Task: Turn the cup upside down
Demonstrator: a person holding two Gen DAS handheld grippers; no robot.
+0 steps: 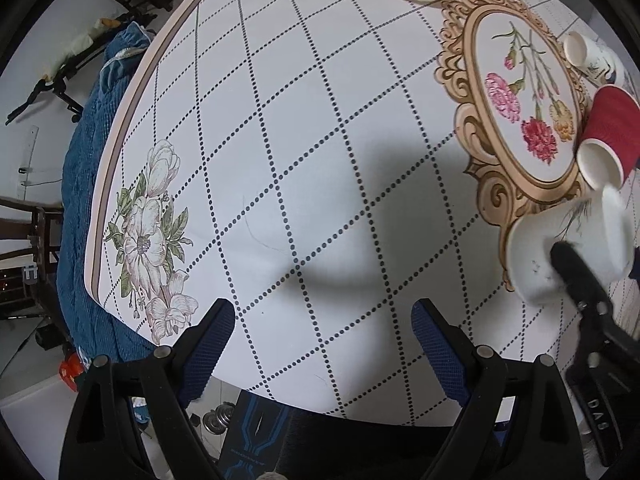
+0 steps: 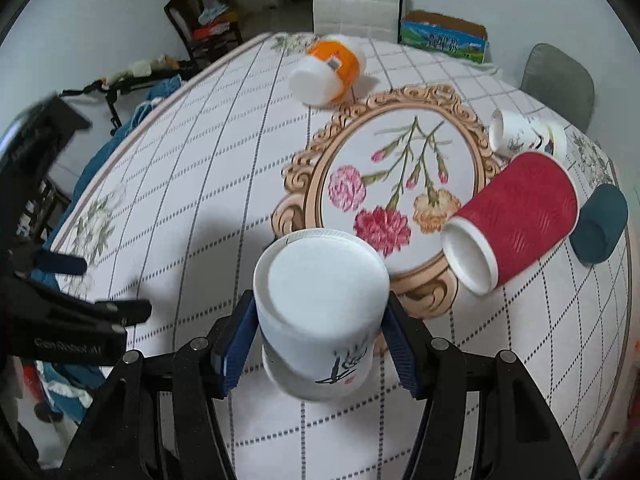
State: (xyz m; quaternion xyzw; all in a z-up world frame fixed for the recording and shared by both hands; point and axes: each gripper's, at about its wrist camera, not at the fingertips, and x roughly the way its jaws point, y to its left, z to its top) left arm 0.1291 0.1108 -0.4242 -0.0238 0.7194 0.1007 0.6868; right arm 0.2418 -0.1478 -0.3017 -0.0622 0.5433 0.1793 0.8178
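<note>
Between the right gripper's [image 2: 320, 336] blue pads sits the white cup [image 2: 320, 312], clamped on both flanks and lifted off the surface [image 2: 200, 160], its flat base turned toward the camera and its rim pointing down and away. It looks most of the way through the turn. To finish well, I would judge, roll the wrist until the rim lies level, lower it straight onto bare cloth just below the gripper, and part the pads only once the rim rests all round; letting go early risks a tip or a roll. Just ahead and to the right lies a red cup [image 2: 520, 216] on its side, mouth toward the gripper, near enough to be knocked if the set-down drifts that way. Beyond it lie a small printed cup [image 2: 520, 134] and a dark teal object [image 2: 600, 228]; far ahead, an orange cup [image 2: 332, 66] also lies toppled. Off to the left, the left gripper [image 1: 324, 340] hangs wide and empty, well clear of the cups.
</note>
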